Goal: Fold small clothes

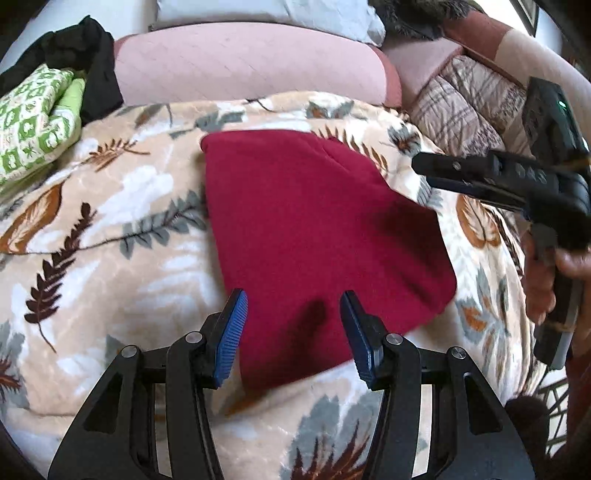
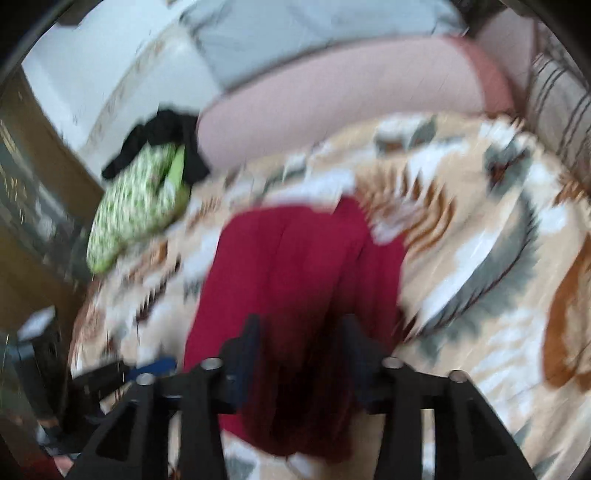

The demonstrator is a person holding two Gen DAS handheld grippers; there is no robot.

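A dark red garment lies folded flat on a leaf-patterned blanket. My left gripper is open, its blue pads apart just above the garment's near edge, holding nothing. My right gripper shows in the left wrist view to the right of the garment, above its right corner. In the blurred right wrist view the red garment lies below my right gripper, whose fingers stand apart with no cloth between them.
A folded green-and-white patterned cloth and a black garment lie at the far left. A pink cushion and a white pillow are behind. A plaid quilt lies at the right.
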